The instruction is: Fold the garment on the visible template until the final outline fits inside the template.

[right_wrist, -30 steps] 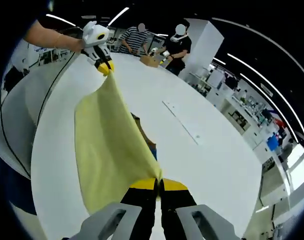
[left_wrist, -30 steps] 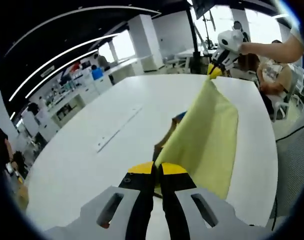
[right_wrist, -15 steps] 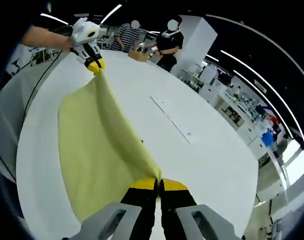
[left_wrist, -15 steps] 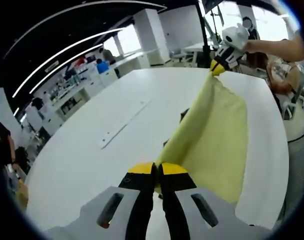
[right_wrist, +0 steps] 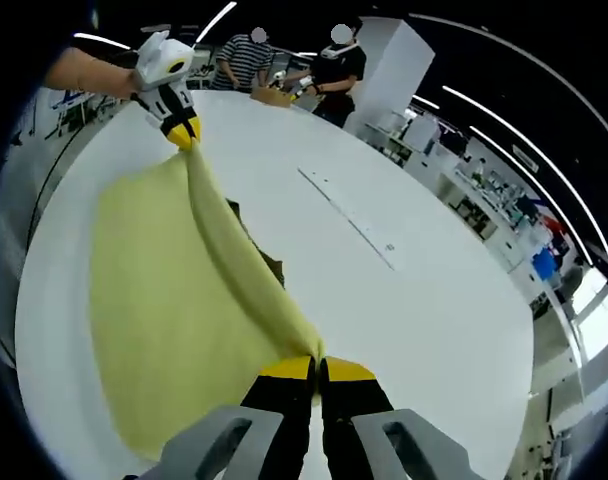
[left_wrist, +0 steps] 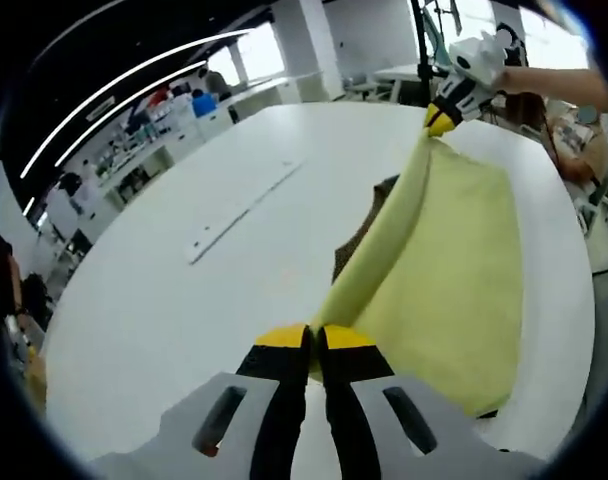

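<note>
The white table [left_wrist: 164, 300] lies bare across the left of the left gripper view; the lifted yellow cloth [left_wrist: 454, 270] blocks the right side, stretched between both grippers.

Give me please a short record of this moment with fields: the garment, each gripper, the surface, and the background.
garment: yellow garment, stretched between both grippers, lower part draped onto the table
left gripper: left gripper shut on one end of the garment's taut upper edge
right gripper: right gripper shut on the other end of that edge
surface: white table, with a dark object partly hidden behind the garment
background: two people standing at the table's far end
</note>
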Tool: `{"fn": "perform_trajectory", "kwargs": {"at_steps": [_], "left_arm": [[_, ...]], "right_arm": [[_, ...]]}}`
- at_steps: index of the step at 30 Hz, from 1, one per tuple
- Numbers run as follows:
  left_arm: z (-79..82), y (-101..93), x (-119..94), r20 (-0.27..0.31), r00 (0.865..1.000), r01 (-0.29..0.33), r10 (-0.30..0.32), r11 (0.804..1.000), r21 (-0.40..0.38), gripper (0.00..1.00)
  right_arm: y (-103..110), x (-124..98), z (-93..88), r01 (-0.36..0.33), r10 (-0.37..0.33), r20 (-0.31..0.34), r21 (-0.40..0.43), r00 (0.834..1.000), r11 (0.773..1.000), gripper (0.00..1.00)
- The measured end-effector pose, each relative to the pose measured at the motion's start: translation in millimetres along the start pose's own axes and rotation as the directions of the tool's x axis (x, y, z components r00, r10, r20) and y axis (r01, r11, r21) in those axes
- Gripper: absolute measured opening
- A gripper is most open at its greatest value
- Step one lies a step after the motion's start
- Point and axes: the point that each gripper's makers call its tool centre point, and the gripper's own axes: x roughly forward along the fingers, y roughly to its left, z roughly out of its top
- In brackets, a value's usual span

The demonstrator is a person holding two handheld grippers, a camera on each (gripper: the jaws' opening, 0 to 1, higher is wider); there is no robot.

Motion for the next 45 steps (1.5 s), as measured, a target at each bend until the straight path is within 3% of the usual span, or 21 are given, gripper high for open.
{"fn": "perform_trajectory", "kwargs": {"at_steps": [12, 21, 25, 28, 37, 42, 45], "left_arm": [[-28.7, 7.6, 28, -0.058, 0.998, 0.015, -0.017, 0.999, -0.040, 0.03], [-38.2, 8.5, 36, -0.072, 0.997, 0.018, -0.021, 0.999, -0.041, 0.05], [-37.4, 10.5, 35, -0.074, 0.997, 0.006, -0.009, 0.999, -0.036, 0.09], [-36.5, 12.5, 34, -0.071, 0.997, 0.001, -0.003, 1.000, -0.026, 0.13], [-31.8, 7.7, 18, -0.035, 0.999, 0.016, -0.017, 1.000, -0.007, 0.19], [-34.8, 0.7, 15, -0.042, 0.999, 0.032, -0.031, 0.999, 0.034, 0.22], [-42.0, 1.5, 16, -0.082, 0.997, 0.011, -0.004, 0.997, 0.077, 0.20]], "right_arm": [[4, 30, -17.1, -0.040, 0.041, -0.035, 0.027, 0.999, 0.999, 0.00], [7, 39, -26.0, -0.056, 0.058, -0.056, 0.026, 0.997, 0.998, 0.00], [5, 40, -26.7, -0.054, 0.057, -0.051, 0.050, 0.997, 0.997, 0.00], [3, 39, -24.9, -0.051, 0.055, -0.033, 0.116, 0.998, 0.992, 0.01], [5, 26, -27.0, -0.055, 0.058, -0.020, 0.105, 0.998, 0.993, 0.22], [4, 25, -33.9, -0.043, 0.046, -0.034, 0.071, 0.998, 0.997, 0.21], [3, 26, -35.1, -0.030, 0.032, -0.039, 0.049, 0.999, 0.998, 0.17]]}}
